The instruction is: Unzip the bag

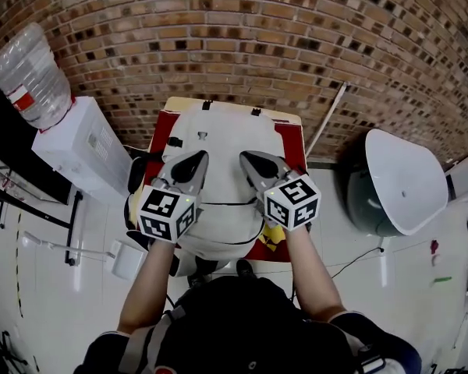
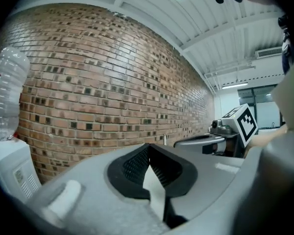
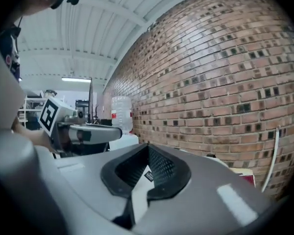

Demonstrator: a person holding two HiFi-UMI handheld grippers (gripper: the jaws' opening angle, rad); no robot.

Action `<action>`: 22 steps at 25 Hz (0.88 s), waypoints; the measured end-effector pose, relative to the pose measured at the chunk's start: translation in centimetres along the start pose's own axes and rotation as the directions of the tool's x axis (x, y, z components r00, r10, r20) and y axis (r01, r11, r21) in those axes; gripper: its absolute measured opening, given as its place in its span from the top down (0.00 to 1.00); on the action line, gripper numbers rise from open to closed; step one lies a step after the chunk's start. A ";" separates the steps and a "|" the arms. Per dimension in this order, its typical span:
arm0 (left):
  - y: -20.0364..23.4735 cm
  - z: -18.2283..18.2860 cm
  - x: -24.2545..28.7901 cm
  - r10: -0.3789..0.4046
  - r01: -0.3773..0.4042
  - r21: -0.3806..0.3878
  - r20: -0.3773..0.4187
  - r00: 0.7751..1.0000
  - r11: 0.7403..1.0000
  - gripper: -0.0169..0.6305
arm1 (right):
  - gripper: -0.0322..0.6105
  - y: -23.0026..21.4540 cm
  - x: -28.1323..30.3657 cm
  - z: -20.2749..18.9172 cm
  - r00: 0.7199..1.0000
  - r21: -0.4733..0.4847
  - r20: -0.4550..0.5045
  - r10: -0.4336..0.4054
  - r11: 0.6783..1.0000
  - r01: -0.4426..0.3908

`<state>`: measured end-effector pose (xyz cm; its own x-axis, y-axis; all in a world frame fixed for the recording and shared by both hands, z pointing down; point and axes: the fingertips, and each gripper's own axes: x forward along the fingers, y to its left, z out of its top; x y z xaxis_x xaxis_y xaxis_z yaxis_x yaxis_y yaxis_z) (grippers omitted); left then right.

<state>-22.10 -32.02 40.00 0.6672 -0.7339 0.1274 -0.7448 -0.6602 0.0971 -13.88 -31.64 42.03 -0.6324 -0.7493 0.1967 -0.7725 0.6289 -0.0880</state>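
Observation:
A white bag [image 1: 228,127] lies on a red and white table [image 1: 294,142] in front of the brick wall. A thin dark line [image 1: 228,203] curves across its near part. Both grippers are held side by side above the bag and point toward the wall. The left gripper [image 1: 189,165] has its jaws together, and so has the right gripper [image 1: 253,162]. In the left gripper view the left gripper [image 2: 148,146] meets at the tips, with only white showing in the gap behind them. The right gripper view shows the right gripper [image 3: 148,146] the same way, with a small black tag [image 3: 148,175] on the white.
A water dispenser [image 1: 82,142] with its clear bottle [image 1: 30,75] stands at the left. A white and grey chair [image 1: 402,179] is at the right. A pale stick [image 1: 327,119] leans on the brick wall [image 1: 234,45]. The person's arms reach in from below.

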 end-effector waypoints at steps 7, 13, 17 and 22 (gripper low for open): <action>-1.2 2.2 0.2 -0.030 0.032 -0.026 0.067 0.997 0.999 0.97 | 0.94 0.7 -1.1 3.3 0.992 0.065 0.130 0.001 0.998 -0.010; -1.3 2.9 0.2 -0.046 0.051 -0.052 0.087 0.995 0.997 0.97 | 0.94 1.2 -1.4 4.7 0.988 0.045 0.157 0.014 0.999 -0.021; -1.4 2.8 0.3 -0.055 0.059 -0.056 0.079 0.995 0.997 0.97 | 0.94 1.4 -1.2 5.0 0.988 0.034 0.155 0.017 0.999 -0.022; -1.5 2.7 0.5 -0.066 0.070 -0.056 0.071 0.995 0.996 0.97 | 0.94 1.3 -1.0 5.0 0.988 0.036 0.153 0.015 0.999 -0.021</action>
<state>-20.65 -31.82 37.24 0.7138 -0.6985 0.0504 -0.6961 -0.6997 0.1609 -14.48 -31.13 36.79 -0.6453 -0.7627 0.0436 -0.7608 0.6364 -0.1276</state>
